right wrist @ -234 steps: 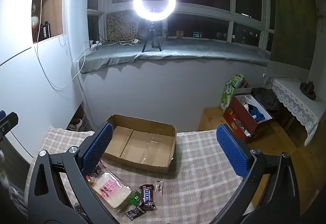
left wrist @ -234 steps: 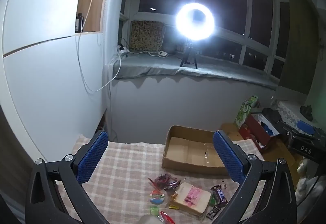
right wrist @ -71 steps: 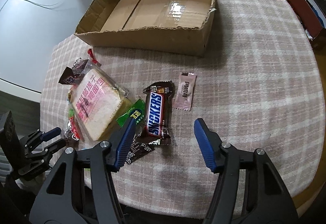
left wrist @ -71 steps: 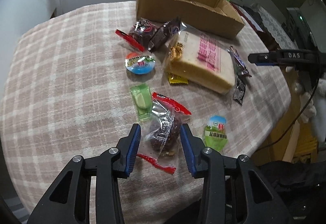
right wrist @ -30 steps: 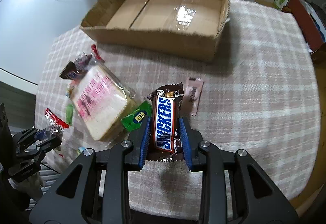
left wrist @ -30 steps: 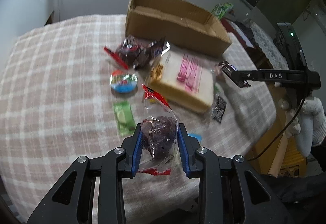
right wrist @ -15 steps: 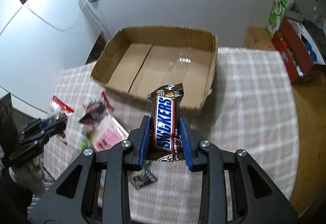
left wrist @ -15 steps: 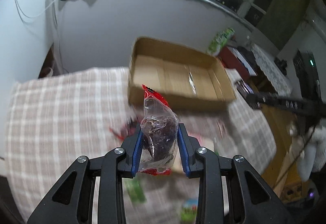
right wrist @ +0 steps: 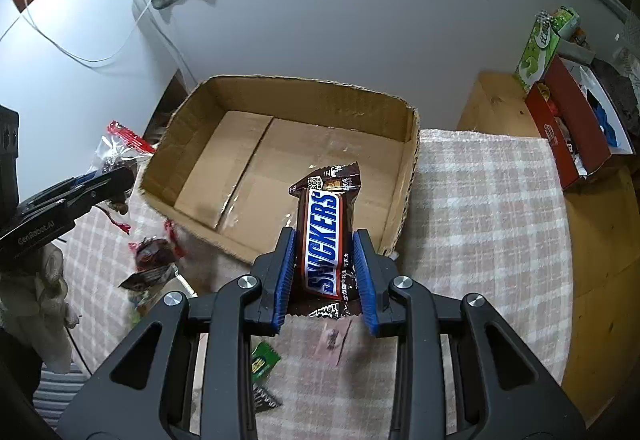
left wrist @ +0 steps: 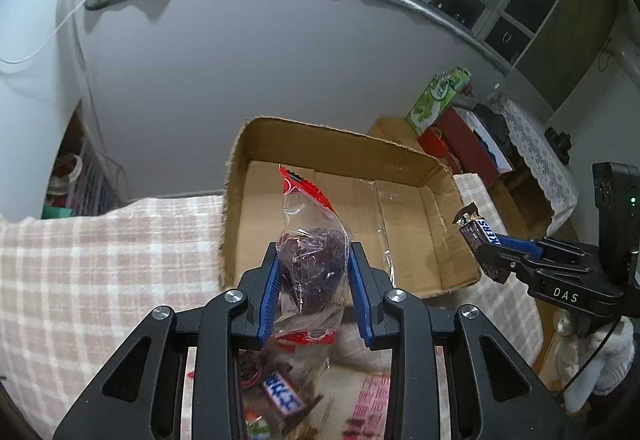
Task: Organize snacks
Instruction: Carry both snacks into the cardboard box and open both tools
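The left gripper (left wrist: 313, 272) has its blue jaws pinching a clear packet (left wrist: 310, 260) with a dark lump inside and red crimped ends; the packet stands up between the jaws, its top red seal rising in front of the open cardboard box (left wrist: 436, 168). The right gripper (right wrist: 325, 264) has its jaws pinching a Snickers bar (right wrist: 325, 236) by its lower half, the bar upright with its brown crimped top toward the box (right wrist: 288, 92). In the right wrist view the bar is seen against the box's near right corner; how high above it cannot be told. The box sits at the far side of the worktop (right wrist: 480, 208), which is covered by a pink-and-white checked cloth, and its floor shows only bare cardboard with a strip of shiny tape. From the left wrist view the right gripper (left wrist: 484, 240) shows at the right edge with the bar's end poking out just beside the box's right wall; from the right wrist view the left gripper (right wrist: 116, 176) shows at the left, its packet (right wrist: 120, 148) just outside the box's left wall. On the cloth near the box's front lie other snacks: a dark wrapper with red ends (right wrist: 154, 252), a small green sachet (right wrist: 262, 358), a pale pink sachet (right wrist: 334, 340), blurred, and a black wrapper (right wrist: 264, 400) partly hidden by the right gripper's frame. Below the left gripper, blurred, are a blue-and-white labelled wrapper (left wrist: 282, 394) and a package with pink print (left wrist: 370, 400). Off the worktop to the right stand a green carton (right wrist: 544, 40) and a red box (right wrist: 568, 128).
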